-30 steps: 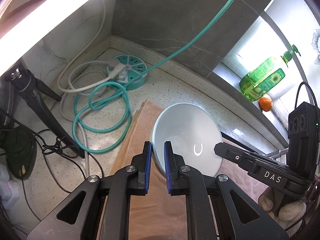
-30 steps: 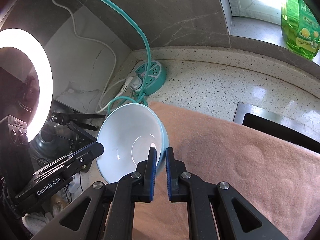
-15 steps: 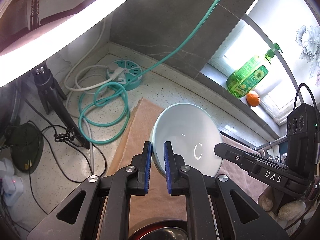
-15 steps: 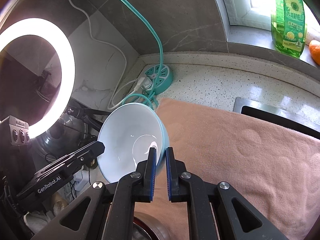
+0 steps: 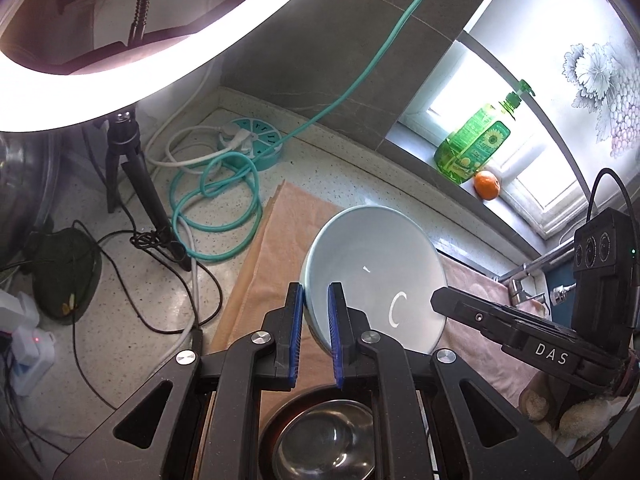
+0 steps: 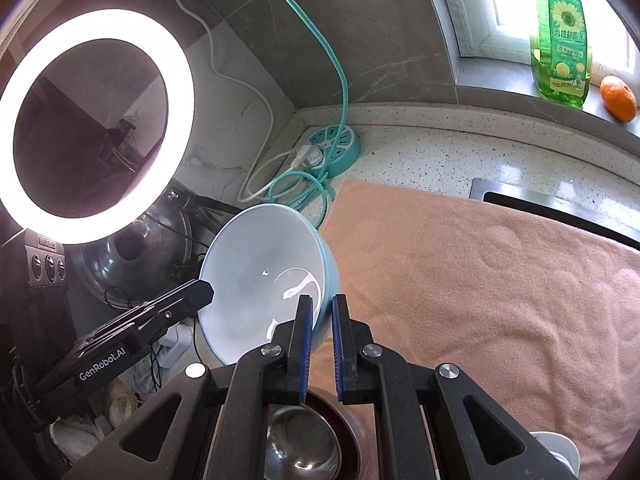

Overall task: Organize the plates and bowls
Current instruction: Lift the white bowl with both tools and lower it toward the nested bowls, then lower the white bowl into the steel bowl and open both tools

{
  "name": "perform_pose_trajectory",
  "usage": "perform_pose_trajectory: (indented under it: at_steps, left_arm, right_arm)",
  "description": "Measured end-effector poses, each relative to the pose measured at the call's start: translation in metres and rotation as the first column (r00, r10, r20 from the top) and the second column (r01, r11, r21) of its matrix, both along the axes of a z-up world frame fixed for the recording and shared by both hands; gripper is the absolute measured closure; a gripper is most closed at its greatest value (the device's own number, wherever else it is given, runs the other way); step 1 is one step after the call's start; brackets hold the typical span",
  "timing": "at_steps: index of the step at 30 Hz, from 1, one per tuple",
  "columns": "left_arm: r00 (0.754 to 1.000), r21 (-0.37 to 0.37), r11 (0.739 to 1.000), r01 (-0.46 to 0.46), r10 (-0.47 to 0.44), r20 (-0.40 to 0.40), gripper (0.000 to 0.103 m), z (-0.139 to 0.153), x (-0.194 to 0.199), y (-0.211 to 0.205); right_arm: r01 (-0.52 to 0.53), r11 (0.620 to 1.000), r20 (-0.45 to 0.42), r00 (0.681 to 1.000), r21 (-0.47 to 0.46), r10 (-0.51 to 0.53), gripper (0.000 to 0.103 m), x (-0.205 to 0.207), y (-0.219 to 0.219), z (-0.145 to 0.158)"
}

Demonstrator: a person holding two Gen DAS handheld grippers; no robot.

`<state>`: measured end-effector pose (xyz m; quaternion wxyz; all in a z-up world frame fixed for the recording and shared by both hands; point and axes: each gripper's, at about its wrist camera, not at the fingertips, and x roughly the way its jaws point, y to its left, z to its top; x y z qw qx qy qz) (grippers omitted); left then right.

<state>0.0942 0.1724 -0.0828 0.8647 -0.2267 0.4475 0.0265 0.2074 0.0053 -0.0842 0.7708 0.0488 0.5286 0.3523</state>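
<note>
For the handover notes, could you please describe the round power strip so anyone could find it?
Look to the counter's back corner, beyond the peach towel. The power strip sits there: a teal disc with wedge-shaped sockets, a white plug inserted, unlike the loose teal cable coiled beside it.

"DAS" on right gripper (image 5: 440, 304) arm; "GenRobot.AI" on left gripper (image 6: 206, 294) arm; soap bottle (image 6: 560, 40) label illegible

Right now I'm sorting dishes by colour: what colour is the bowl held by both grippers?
Pale blue ceramic bowl, whitish inside; clearest in the right wrist view.
</note>
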Motion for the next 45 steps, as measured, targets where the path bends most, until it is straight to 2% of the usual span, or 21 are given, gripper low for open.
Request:
perform_pose_trajectory:
  at_steps: [14, 24, 45]
  left_arm:
    - [1.0, -0.032, 0.999, 0.024, -0.024, -0.008, 0.092, -0.009, -0.047, -0.005]
    - [0.998, -0.065, 0.997, 0.046, -0.048, -0.029, 0.092, -0.021, -0.073, -0.011]
    - [0.996, -0.127, 0.991, 0.044, -0.054, -0.074, 0.092, -0.04, -0.094, -0.017]
  right_arm:
    - [0.017, 1.0, 0.015, 1.0, -0.003, -0.017, 0.094, -0.058, -0.013, -0.001]
    - [0.045, 0.999, 0.002, 0.999, -0.015, -0.045, 0.094, -0.091, -0.024, -0.014]
    - [0.083, 0.996, -0.059, 0.995, -0.015, -0.084, 0.094, -0.119, -0.042, -0.04]
